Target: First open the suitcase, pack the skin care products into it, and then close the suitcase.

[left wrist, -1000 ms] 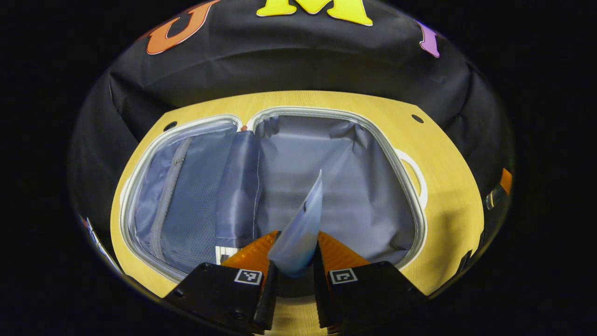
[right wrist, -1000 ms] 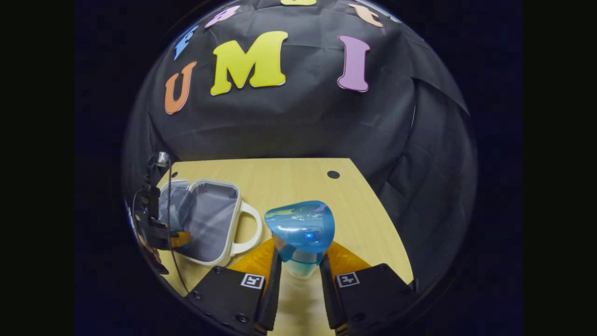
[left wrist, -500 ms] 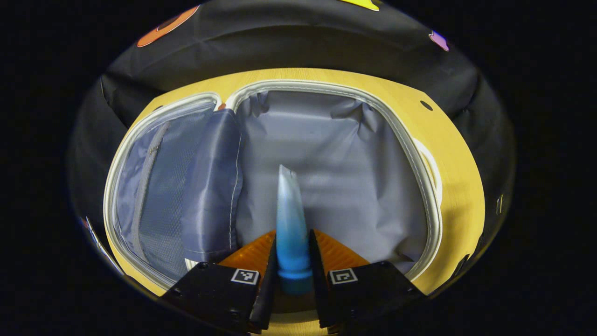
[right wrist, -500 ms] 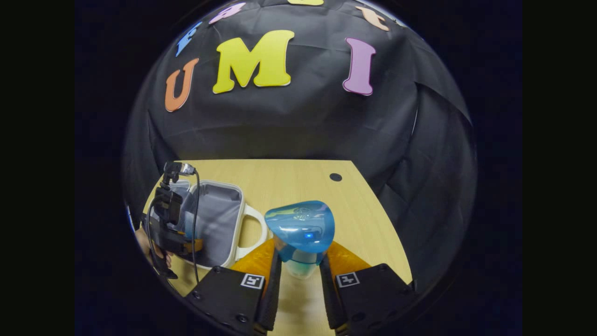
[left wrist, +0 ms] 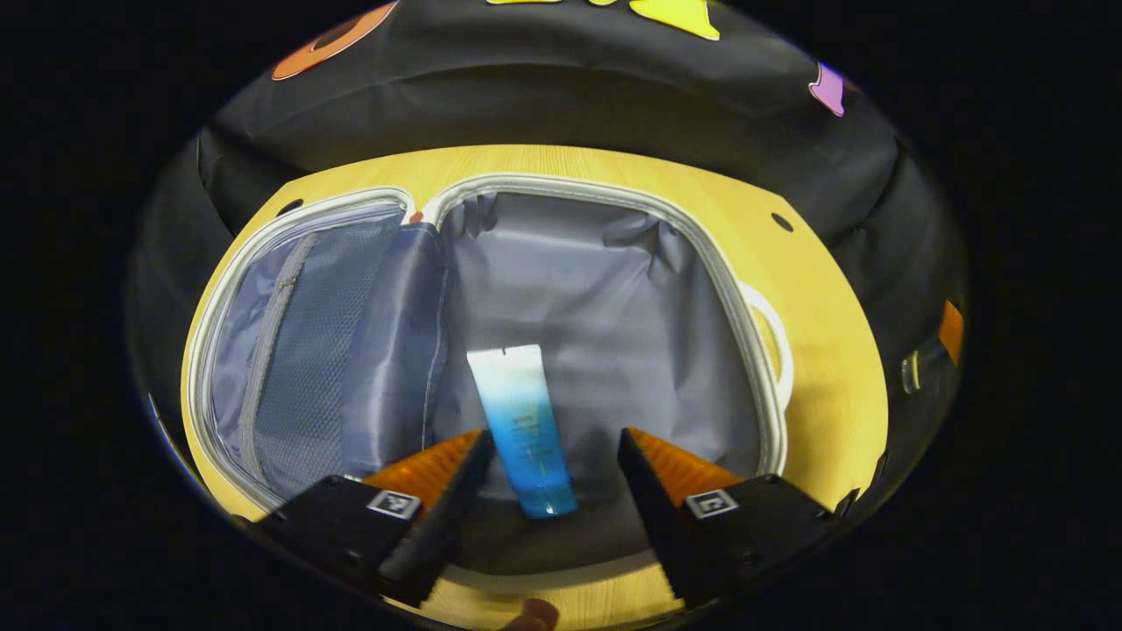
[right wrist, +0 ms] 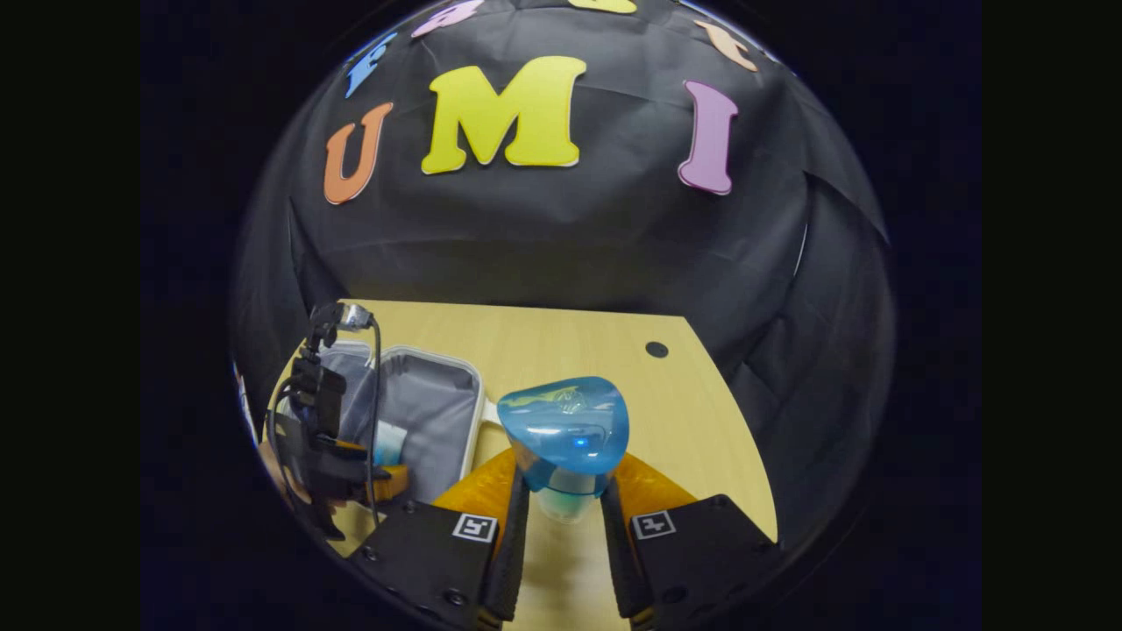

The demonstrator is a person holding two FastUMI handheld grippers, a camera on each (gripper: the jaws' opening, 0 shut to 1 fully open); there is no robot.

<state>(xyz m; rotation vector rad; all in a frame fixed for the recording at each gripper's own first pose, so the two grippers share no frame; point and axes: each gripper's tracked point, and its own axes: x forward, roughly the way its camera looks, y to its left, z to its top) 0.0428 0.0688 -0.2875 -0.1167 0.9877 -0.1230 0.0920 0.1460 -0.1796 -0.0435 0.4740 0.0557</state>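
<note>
Inside the open suitcase [left wrist: 614, 289] lies a tube [left wrist: 524, 429]; left tongs [left wrist: 552, 456] wide, right tongs [right wrist: 561, 499] holding a bottle [right wrist: 565, 438].

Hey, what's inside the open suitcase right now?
A blue-and-white tube lies on the grey lining of the suitcase, between the left gripper's spread fingers. The mesh zip pocket looks flat; its contents cannot be made out.

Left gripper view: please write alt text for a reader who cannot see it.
A blue and white tube lies on the grey lining of the open suitcase, between the spread fingers of the open left tool, which do not touch it. The suitcase rests on a wooden table, its mesh-pocket half to the left.
</note>
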